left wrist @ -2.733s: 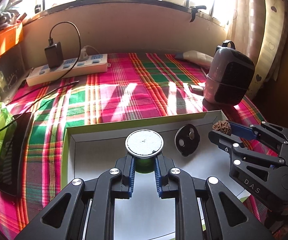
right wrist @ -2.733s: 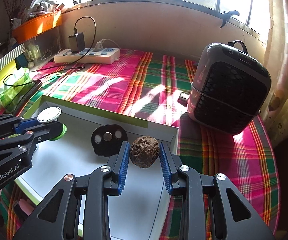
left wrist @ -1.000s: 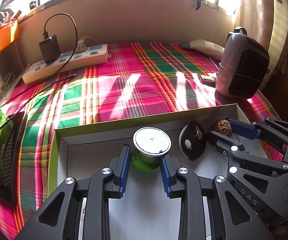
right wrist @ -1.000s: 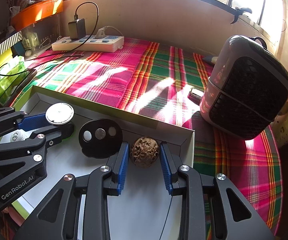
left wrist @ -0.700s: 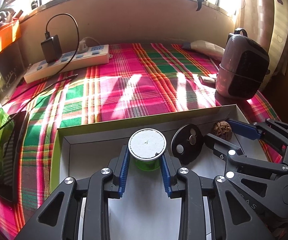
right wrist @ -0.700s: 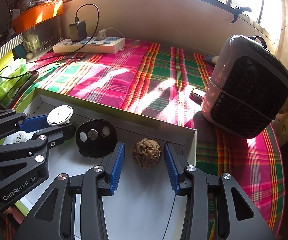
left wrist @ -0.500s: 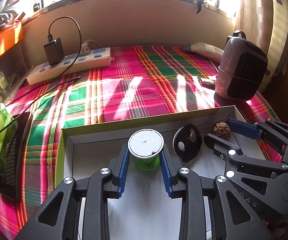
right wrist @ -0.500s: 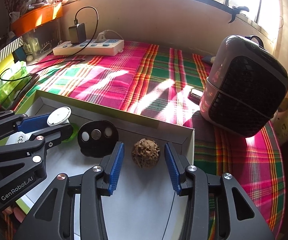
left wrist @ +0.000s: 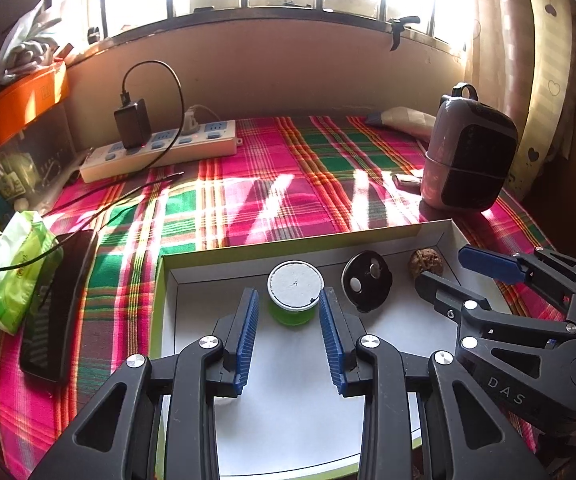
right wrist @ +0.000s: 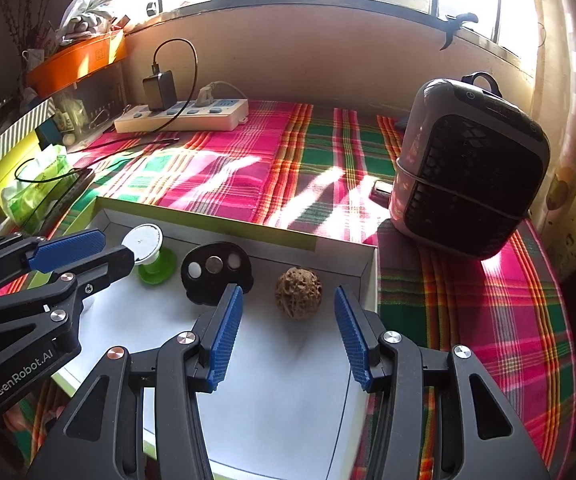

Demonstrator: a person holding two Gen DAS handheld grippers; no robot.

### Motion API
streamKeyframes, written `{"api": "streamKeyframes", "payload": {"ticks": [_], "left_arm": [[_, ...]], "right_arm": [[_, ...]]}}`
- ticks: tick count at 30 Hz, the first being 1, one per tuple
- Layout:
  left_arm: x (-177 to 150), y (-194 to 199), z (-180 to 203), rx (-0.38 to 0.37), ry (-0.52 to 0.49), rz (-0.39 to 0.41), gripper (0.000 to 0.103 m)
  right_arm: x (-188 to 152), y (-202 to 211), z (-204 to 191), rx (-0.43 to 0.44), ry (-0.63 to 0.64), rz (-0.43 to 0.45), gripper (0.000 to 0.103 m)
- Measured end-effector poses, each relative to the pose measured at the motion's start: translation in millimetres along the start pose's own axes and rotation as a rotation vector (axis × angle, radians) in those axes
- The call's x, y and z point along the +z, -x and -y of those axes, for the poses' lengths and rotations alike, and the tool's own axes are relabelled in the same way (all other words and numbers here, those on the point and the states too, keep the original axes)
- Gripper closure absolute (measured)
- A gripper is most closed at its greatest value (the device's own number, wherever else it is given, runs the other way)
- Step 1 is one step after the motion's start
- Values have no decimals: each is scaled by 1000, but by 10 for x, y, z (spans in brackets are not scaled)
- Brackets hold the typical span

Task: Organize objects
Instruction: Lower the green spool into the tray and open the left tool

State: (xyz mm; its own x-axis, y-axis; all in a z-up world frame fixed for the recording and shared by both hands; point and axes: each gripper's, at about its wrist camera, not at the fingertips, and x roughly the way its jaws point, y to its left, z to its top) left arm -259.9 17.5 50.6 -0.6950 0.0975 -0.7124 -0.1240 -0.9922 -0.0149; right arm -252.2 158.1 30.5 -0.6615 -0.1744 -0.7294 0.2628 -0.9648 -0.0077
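A: Start at the left edge. What lies there?

B: A green tissue pack (left wrist: 10, 270) and a dark phone (left wrist: 58, 304) rest on the plaid cloth (left wrist: 272, 196), with a white power strip (left wrist: 160, 152) farther back by the wall, a black charger plugged into it.

A: And the tray?

B: The shallow white box (left wrist: 168, 320) sits on the cloth in the foreground. Along its far wall stand three things in a row: a green spool with a white top (left wrist: 295, 294), then a black disc with small round inserts (left wrist: 366, 282), then a wrinkled brown walnut (right wrist: 298, 294) near the right corner.

A: How does the left gripper (left wrist: 288, 308) stand?

B: Its blue pads are spread, one on each side of the spool. A narrow gap shows at each pad, so nothing is pinched. The jaws have just been opening.

A: The right gripper (right wrist: 288, 312)?

B: Also spread, clearly wider than the walnut, which sits free on the box floor between and slightly ahead of the pads. Those jaws have likewise just been opening.

A: Anything farther right?

B: A grey heater with a black grille (right wrist: 472, 172) stands on the cloth just beyond the box's right corner.
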Motion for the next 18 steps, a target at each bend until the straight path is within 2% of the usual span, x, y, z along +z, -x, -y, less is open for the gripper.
{"api": "streamKeyframes", "payload": {"ticks": [6, 18], "left_arm": [[-116, 224, 44, 35, -22, 49, 74], [-291, 510, 96, 37, -16, 80, 74]], "right_arm": [[-72, 216, -4, 16, -29, 36, 54], [-257, 490, -41, 31, -50, 74, 54]]}}
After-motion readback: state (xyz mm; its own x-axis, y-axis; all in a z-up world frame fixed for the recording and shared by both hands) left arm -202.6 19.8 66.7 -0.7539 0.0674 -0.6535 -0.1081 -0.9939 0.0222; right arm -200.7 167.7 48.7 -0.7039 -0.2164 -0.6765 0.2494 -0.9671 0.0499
